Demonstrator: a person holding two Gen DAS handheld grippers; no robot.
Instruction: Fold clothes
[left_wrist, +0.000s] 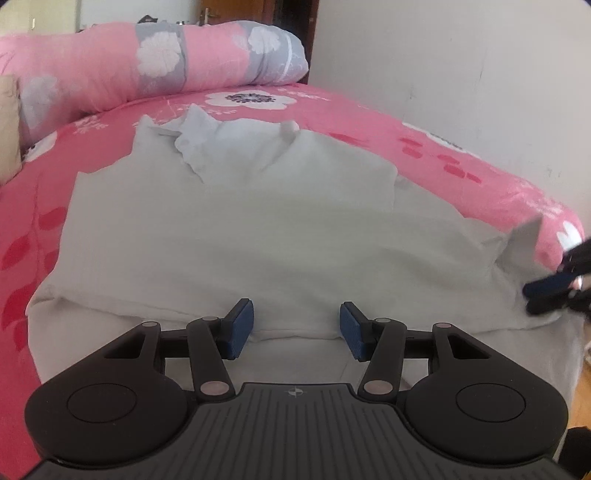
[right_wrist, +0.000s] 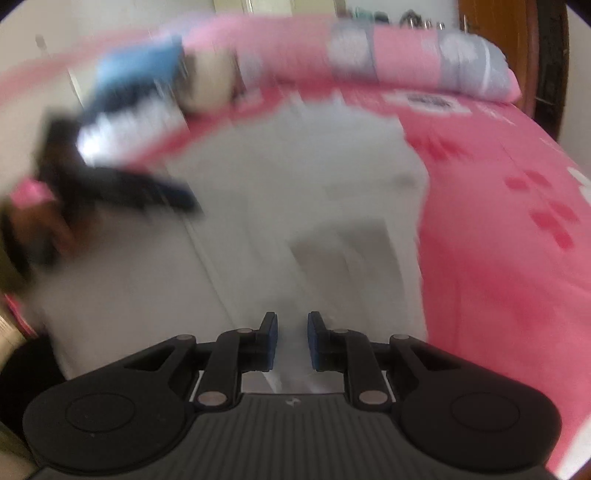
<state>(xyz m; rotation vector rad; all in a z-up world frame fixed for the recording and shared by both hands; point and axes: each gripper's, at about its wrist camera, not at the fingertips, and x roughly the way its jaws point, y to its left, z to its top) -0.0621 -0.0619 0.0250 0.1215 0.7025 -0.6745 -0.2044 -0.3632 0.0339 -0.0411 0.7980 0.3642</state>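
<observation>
A white garment (left_wrist: 240, 229) lies spread on the pink flowered bed (left_wrist: 369, 122), with crumpled parts at its far end and a folded edge nearest me. My left gripper (left_wrist: 297, 310) hangs over that near edge with its jaws wide apart; the pads press on nothing. At the garment's right corner the right gripper's dark fingers (left_wrist: 546, 291) show, blurred. The right wrist view is blurred by motion. There my right gripper (right_wrist: 292, 321) stands over the white garment (right_wrist: 295, 184), its jaws a narrow gap apart with no cloth pinched. A hand holds the left gripper (right_wrist: 147, 192) at the left.
A rolled pink and grey duvet (left_wrist: 147, 62) lies across the head of the bed. A white wall (left_wrist: 443, 74) runs along the bed's right side. Blurred blue and white cloth (right_wrist: 129, 92) sits at the far left. A beige pillow (left_wrist: 7, 122) pokes in at the left edge.
</observation>
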